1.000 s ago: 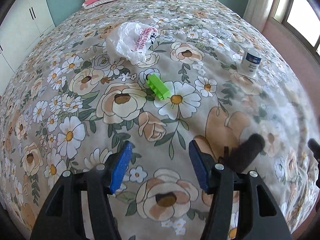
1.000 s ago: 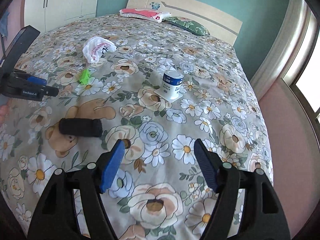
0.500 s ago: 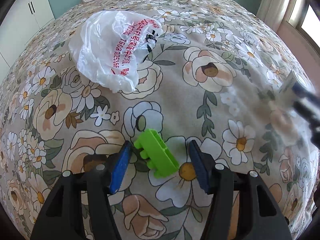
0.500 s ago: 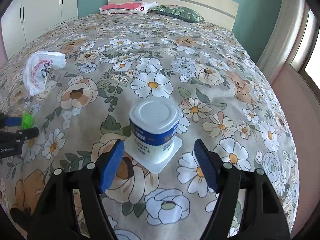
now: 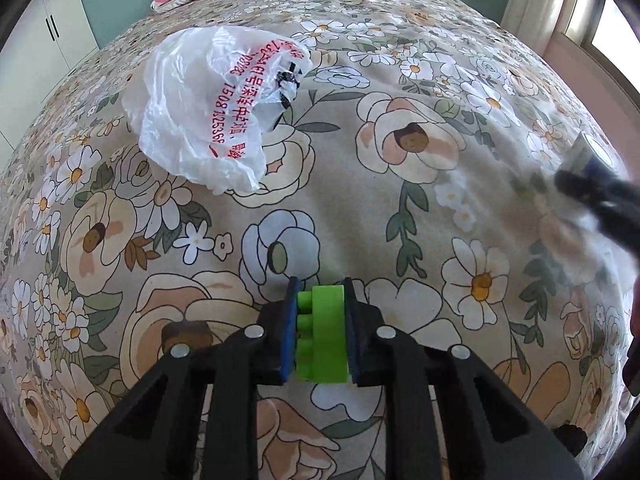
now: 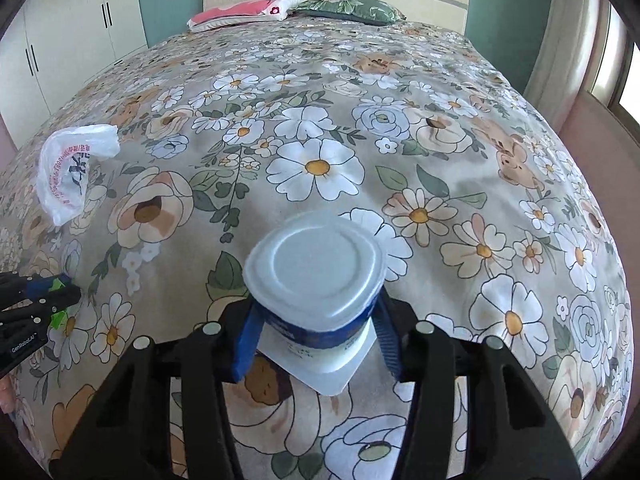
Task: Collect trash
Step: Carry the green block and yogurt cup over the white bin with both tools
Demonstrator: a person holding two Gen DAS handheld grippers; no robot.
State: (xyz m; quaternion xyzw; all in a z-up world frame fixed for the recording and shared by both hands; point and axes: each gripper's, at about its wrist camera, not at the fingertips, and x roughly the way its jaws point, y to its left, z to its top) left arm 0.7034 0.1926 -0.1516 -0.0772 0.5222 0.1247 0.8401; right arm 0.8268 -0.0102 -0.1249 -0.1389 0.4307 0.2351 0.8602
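We see a floral bed (image 6: 400, 128) w/ a white plastic bag (image 5: 212, 108) lying loose. Our right tongs (image 6: 316, 344) clamp an upturned yogurt cup (image 6: 316, 280); left tongs (image 5: 318, 332) pinch a green brick (image 5: 322, 336).

both grippers (image 5: 320, 328) (image 6: 316, 340): black frames, blue jaws, round silver screws, white "genrobot.ai" lettering.

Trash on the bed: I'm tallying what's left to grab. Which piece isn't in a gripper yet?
The white plastic bag with red print lies loose on the bedspread. The green block is clamped in the left gripper, the yogurt cup in the right gripper.
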